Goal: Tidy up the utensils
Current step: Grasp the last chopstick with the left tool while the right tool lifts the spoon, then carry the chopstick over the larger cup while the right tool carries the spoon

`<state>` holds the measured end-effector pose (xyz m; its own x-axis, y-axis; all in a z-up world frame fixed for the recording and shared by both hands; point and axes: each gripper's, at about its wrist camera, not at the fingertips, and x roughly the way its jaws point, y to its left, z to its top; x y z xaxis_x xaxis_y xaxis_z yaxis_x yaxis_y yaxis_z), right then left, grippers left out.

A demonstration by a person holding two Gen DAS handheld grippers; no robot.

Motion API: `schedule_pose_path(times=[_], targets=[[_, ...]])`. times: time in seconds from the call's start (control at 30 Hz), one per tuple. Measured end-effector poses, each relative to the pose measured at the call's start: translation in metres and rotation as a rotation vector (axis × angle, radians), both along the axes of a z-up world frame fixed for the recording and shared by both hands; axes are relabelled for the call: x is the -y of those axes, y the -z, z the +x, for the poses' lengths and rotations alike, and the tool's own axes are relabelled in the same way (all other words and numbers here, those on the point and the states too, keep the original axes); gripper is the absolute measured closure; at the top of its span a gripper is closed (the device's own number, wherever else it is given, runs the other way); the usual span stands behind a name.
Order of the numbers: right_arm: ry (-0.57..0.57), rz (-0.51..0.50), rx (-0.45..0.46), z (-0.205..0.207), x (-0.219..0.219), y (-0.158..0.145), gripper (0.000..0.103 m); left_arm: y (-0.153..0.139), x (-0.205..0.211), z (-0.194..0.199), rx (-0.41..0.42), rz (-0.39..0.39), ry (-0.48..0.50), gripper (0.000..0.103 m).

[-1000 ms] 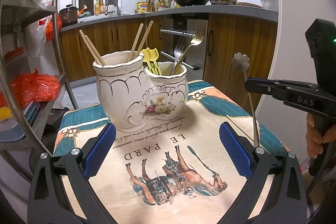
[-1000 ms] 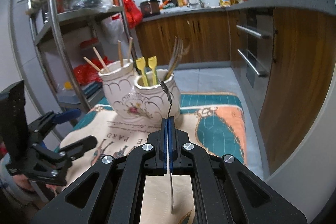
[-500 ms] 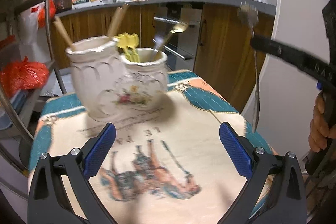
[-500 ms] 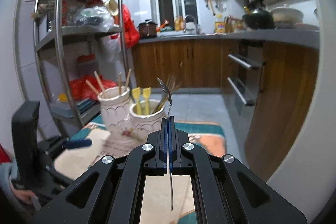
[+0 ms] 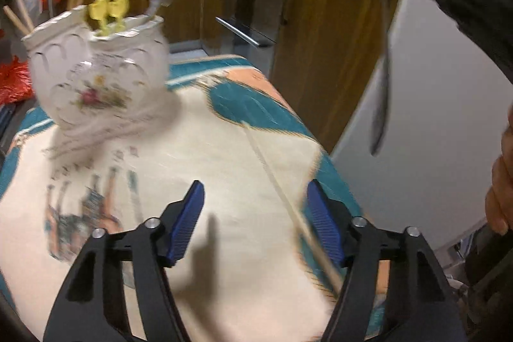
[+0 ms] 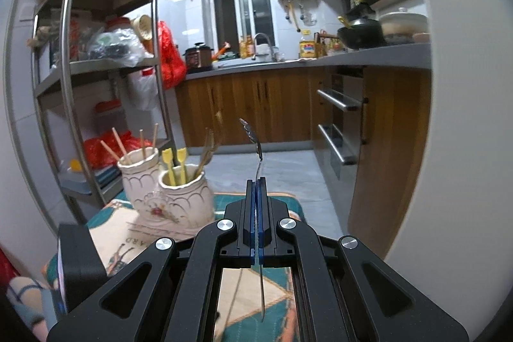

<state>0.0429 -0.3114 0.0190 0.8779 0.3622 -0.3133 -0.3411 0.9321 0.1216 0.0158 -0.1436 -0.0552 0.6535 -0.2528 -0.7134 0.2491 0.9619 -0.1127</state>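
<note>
Table surface, cloth-covered.
Table covered by printed cloth (image 5: 231, 162): cream centre with a horse print, teal and peach border. On it: white ceramic double-pot utensil holder (image 5: 96, 76) (image 6: 170, 197) at about 10 o'clock of the left wrist view; one pale chopstick (image 5: 282, 194) lying flat, running from centre toward 5 o'clock, well apart from the holder. Left view blurred.

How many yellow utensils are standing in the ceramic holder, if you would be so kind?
2: both yellow utensils stand side by side in the front compartment of the ceramic holder, beside the forks. Others may be hidden inside.
</note>
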Motion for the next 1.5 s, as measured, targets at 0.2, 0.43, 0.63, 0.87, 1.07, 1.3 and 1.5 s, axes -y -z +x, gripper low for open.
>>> schedule_pose_path(times=[0.2,0.43,0.63,0.87,1.07,1.3,1.5], targets=[[0.007,0.016,-0.01,-0.004,0.01,0.003,0.101,0.011,0.036,-0.013,-0.021,0.084,0.066,0.06],[0.0,0.014,-0.007,-0.008,0.014,0.003,0.101,0.012,0.029,-0.013,-0.044,0.119,0.031,0.092],[-0.014,0.021,-0.011,-0.01,0.012,0.003,0.101,0.009,0.0,-0.016,-0.037,0.093,0.1,0.097],[-0.041,0.011,-0.009,-0.013,0.001,0.003,0.101,0.0,-0.046,-0.018,-0.014,0.153,0.176,0.097],[-0.064,-0.009,-0.014,-0.013,-0.01,0.006,0.101,0.002,-0.077,-0.02,-0.054,0.261,0.226,0.097],[-0.074,-0.026,-0.023,-0.011,-0.023,0.008,0.101,0.003,-0.088,-0.017,-0.058,0.226,0.181,0.096],[-0.08,-0.042,-0.03,-0.007,-0.03,0.013,0.101,0.006,-0.082,-0.007,-0.043,0.213,0.151,0.094]])
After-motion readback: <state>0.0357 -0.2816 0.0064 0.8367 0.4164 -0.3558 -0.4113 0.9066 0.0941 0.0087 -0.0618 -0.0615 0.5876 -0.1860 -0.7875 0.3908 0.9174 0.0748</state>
